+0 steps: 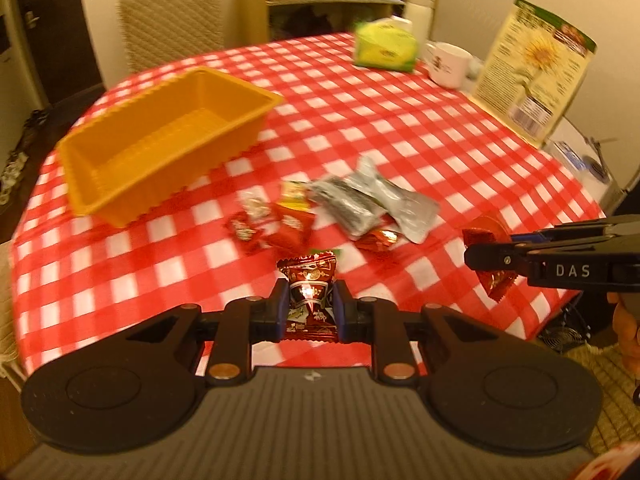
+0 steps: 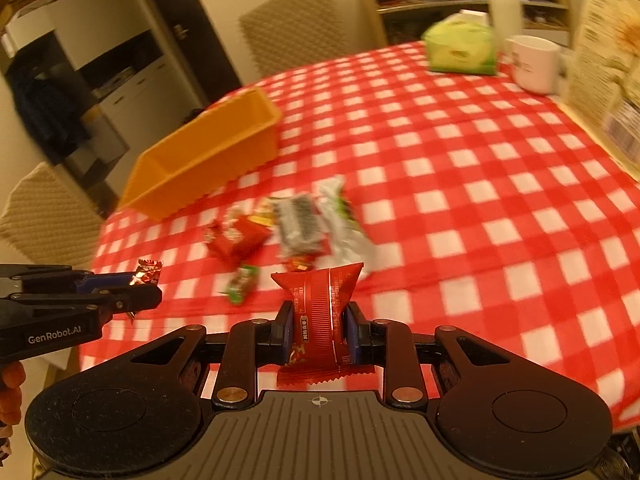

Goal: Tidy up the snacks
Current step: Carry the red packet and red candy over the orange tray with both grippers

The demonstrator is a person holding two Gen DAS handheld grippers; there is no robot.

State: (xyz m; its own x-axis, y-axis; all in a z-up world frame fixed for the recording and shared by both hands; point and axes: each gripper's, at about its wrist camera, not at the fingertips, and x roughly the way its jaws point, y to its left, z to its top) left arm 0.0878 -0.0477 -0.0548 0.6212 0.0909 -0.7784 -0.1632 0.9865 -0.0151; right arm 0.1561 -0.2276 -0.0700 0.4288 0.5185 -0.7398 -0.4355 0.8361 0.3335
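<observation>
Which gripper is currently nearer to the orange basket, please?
Left, in my judgement. The left gripper, shut on a dark red candy, sits just before the orange basket's near corner; the right gripper, holding a red packet, is further off, beyond the snack pile.

"DAS" on the right tongs (image 1: 476, 258), "GenRobot.AI" on the left tongs (image 2: 154, 294) (snack wrapper print unreadable)

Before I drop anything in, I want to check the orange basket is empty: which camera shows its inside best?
The left wrist view: it looks down into the orange basket, showing its bare floor and inner walls, nothing inside. The right wrist view catches the basket lower and blurred, mostly its outer side wall and a strip of the interior.
</observation>
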